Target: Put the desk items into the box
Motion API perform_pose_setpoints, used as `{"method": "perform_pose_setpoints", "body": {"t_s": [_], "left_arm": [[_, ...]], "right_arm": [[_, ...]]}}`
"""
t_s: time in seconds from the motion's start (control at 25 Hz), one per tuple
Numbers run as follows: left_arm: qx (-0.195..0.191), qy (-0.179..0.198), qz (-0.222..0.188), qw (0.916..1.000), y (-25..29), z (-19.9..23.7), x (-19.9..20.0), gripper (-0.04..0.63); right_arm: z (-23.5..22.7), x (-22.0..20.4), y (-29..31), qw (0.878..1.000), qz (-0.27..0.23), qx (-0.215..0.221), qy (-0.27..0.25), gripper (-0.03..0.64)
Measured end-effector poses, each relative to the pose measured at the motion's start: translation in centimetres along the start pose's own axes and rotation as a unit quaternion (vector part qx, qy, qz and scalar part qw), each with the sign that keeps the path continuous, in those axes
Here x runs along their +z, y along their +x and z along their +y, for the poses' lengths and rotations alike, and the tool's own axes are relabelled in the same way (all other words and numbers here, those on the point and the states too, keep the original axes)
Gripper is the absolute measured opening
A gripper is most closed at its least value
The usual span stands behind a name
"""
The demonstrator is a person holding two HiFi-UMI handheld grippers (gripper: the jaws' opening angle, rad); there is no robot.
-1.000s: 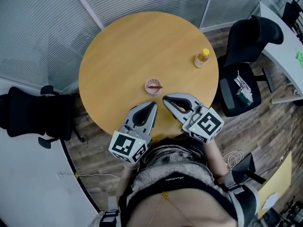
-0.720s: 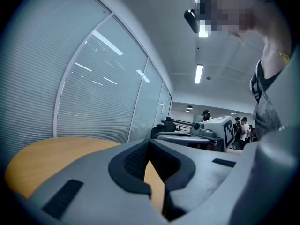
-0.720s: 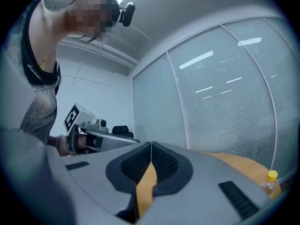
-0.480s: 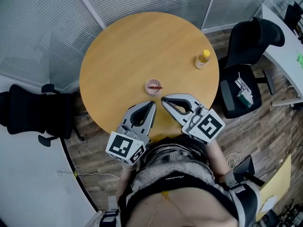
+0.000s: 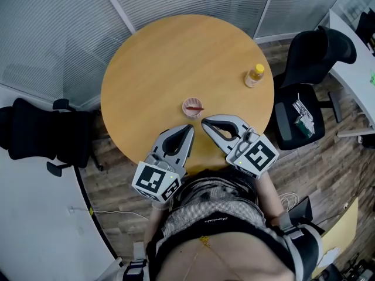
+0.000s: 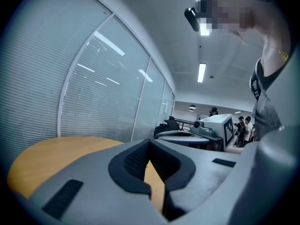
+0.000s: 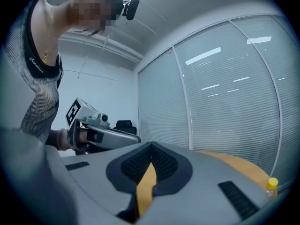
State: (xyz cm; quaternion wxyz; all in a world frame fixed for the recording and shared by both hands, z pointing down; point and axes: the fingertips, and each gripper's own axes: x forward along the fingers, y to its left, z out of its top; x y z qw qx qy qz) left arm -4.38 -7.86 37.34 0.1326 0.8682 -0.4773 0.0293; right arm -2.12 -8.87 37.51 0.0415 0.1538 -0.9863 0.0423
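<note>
On the round wooden table [image 5: 176,57] stands a small pink cup [image 5: 192,106] with a red item lying across it. A yellow-capped bottle [image 5: 254,75] stands near the right rim, and also shows in the right gripper view, bottle [image 7: 271,187]. My left gripper [image 5: 190,129] hovers over the near table edge, jaws shut and empty, just below the cup. My right gripper [image 5: 204,122] sits beside it, also shut with nothing held. The left gripper view looks along its shut jaws [image 6: 149,142] past the right gripper [image 6: 206,128]. The right gripper [image 7: 151,147] view shows the left gripper [image 7: 98,132].
A black office chair [image 5: 41,139] stands left of the table. Another black chair [image 5: 313,57] at the right has small items on its seat [image 5: 302,115]. A white desk [image 5: 357,51] fills the far right. Glass walls with blinds run behind the table.
Both grippers stay shut in nearly the same place at the table's near edge. The head view has drifted a little, so the table and bottle sit slightly further right.
</note>
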Motion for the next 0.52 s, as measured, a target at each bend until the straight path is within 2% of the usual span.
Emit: {"method": "perform_pose_setpoints", "body": {"t_s": [0.52], "left_arm": [[0.003,0.001,-0.003,1.0,0.2,0.29,-0.02,-0.003]], "right_arm": [[-0.1,0.59,0.36,0.999,-0.027,0.006,-0.027,0.021]]}}
